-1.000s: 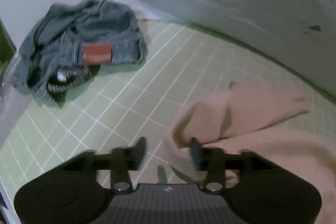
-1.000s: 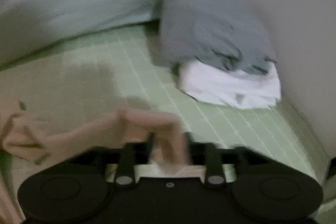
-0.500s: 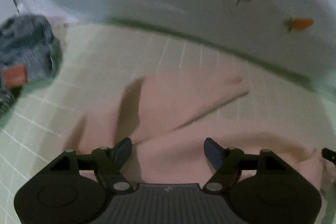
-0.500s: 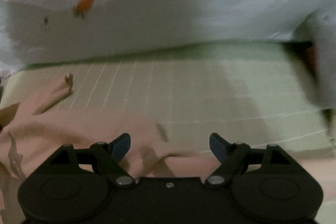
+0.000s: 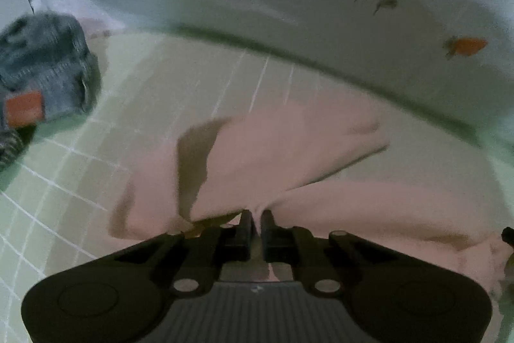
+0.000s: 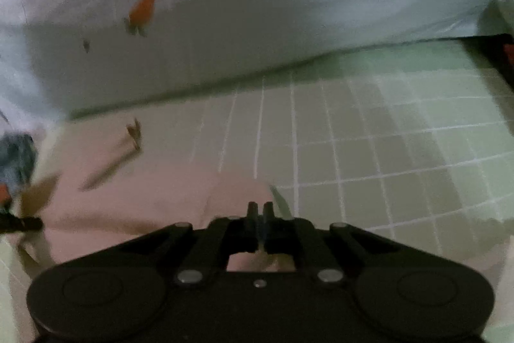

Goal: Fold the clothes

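A pale pink garment (image 5: 289, 163) lies spread on a green checked sheet (image 5: 96, 182); it also shows in the right wrist view (image 6: 154, 201). My left gripper (image 5: 256, 219) is shut on the garment's near edge, with cloth bunched between the fingers. My right gripper (image 6: 260, 209) is shut on another part of the near edge, at the garment's right end. The tip of the left gripper (image 6: 19, 224) shows at the left edge of the right wrist view.
A crumpled pair of blue jeans (image 5: 45, 76) with an orange patch lies at the far left. A white duvet (image 5: 289, 5) with an orange print (image 6: 143, 5) runs along the back. Bare green sheet (image 6: 401, 150) lies to the right.
Both grippers were open half a second ago and have shut on the pink garment's near edge. A second ago the right gripper was shut on pink cloth near a grey and white pile.
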Demonstrator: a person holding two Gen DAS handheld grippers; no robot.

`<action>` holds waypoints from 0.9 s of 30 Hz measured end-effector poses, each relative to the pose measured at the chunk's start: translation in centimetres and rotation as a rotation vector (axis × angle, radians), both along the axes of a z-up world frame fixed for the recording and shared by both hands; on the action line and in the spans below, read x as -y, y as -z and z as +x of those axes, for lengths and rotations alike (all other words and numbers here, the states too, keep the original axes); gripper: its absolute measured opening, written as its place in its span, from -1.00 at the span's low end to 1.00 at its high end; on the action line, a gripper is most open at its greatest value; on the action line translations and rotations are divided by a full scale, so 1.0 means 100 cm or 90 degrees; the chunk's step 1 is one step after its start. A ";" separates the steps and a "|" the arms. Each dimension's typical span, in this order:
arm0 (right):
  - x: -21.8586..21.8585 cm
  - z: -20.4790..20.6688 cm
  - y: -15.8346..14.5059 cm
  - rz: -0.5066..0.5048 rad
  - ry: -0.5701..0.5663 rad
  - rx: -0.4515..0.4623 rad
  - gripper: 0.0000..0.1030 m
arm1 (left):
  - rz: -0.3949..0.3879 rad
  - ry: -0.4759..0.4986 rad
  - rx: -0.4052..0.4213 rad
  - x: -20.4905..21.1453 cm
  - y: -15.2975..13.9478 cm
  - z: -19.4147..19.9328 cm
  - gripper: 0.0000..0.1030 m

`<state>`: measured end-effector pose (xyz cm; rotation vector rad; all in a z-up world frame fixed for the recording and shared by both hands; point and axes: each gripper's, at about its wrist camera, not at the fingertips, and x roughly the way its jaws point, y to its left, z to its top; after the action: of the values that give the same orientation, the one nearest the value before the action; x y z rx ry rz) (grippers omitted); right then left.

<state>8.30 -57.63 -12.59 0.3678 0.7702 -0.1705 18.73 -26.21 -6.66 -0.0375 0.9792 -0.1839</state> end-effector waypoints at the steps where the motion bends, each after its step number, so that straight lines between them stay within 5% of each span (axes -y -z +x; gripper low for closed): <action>1: 0.000 -0.012 -0.011 -0.007 0.002 0.016 -0.96 | -0.004 0.006 0.014 -0.003 -0.010 -0.011 -0.88; 6: -0.003 -0.083 -0.053 -0.038 0.008 0.065 -0.97 | 0.001 0.042 0.032 -0.013 -0.034 -0.068 -0.88; 12: -0.021 -0.133 0.017 -0.028 0.003 -0.115 -0.96 | 0.029 0.044 -0.123 -0.019 0.025 -0.111 -0.86; 14: -0.022 -0.133 0.021 -0.019 0.008 -0.123 -0.94 | 0.044 0.054 -0.136 -0.018 0.028 -0.117 -0.82; 16: -0.021 -0.125 0.012 -0.023 0.013 -0.098 -0.84 | 0.032 0.062 -0.117 -0.021 0.018 -0.115 -0.72; 19: -0.019 -0.113 -0.001 -0.028 0.022 -0.062 -0.14 | 0.001 0.054 -0.083 -0.028 0.000 -0.105 -0.57; 23: -0.013 -0.090 -0.011 -0.023 0.030 -0.031 0.19 | -0.014 0.026 -0.049 -0.032 -0.012 -0.090 -0.14; 27: -0.016 -0.069 0.002 -0.011 0.020 -0.049 0.36 | -0.009 -0.037 -0.034 -0.035 -0.015 -0.067 -0.04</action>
<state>1.39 -56.01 -12.81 0.3585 0.8379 -0.2220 12.04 -22.71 -5.20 -0.0841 1.0287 -0.1371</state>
